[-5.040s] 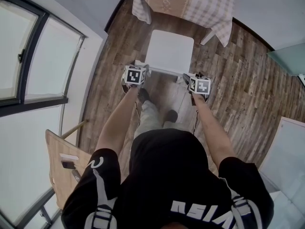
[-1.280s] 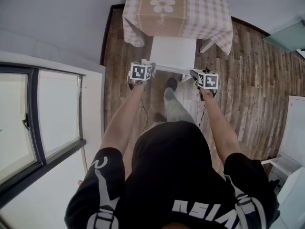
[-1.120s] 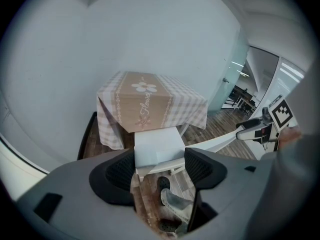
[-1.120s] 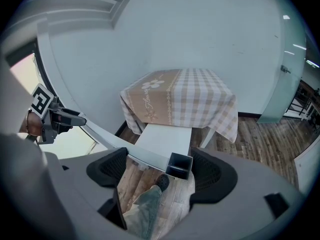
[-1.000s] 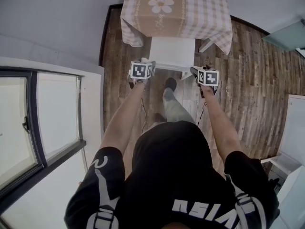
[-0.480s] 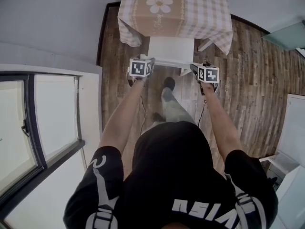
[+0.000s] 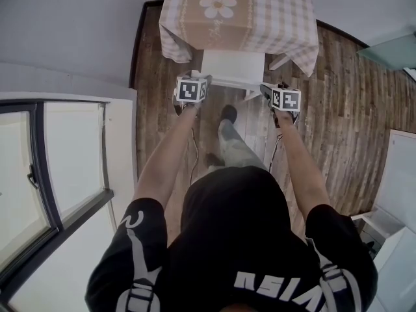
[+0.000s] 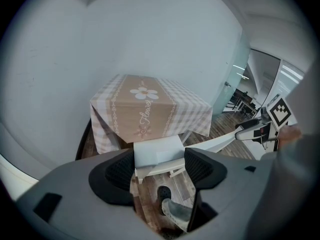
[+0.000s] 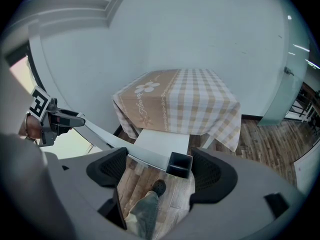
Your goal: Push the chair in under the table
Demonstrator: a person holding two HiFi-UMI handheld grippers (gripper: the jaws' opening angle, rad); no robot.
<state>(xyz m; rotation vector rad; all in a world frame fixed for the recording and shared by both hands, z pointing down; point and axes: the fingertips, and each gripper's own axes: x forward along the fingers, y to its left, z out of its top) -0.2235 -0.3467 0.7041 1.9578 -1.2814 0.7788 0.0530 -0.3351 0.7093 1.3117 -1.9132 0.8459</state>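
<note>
Torso: black shirt fills the lower middle of the head view, both bare forearms reaching up the frame
Foot: dark shoe (image 7: pixel 228 113) on the plank floor (image 7: pixel 331 109), between the two arms
Left tool (image 7: pixel 198 82): released, jaws spread wide, with the left end of the back rail (image 8: pixel 219 142) in the gap and no clamping on it
Right tool (image 7: pixel 268 91): released as well, jaws wide apart; the rail's dark hollow end lies between them, close to the jaw at the right of the right gripper view
Rail span: pale bar running straight across from one tool to the other
Chair (image 7: pixel 233 67): white seat in the upper middle of the head view; its far edge meets the hanging hem of the cloth, its near part and back stand out over the floor
Worktop (image 7: pixel 279 15): top centre, against a pale wall (image 7: pixel 84 25), draped in a beige-and-white checked cloth with a tan band and a white flower (image 7: pixel 218 6)
Window (image 7: pixel 58 168): dark-framed, along the left edge of the head view
</note>
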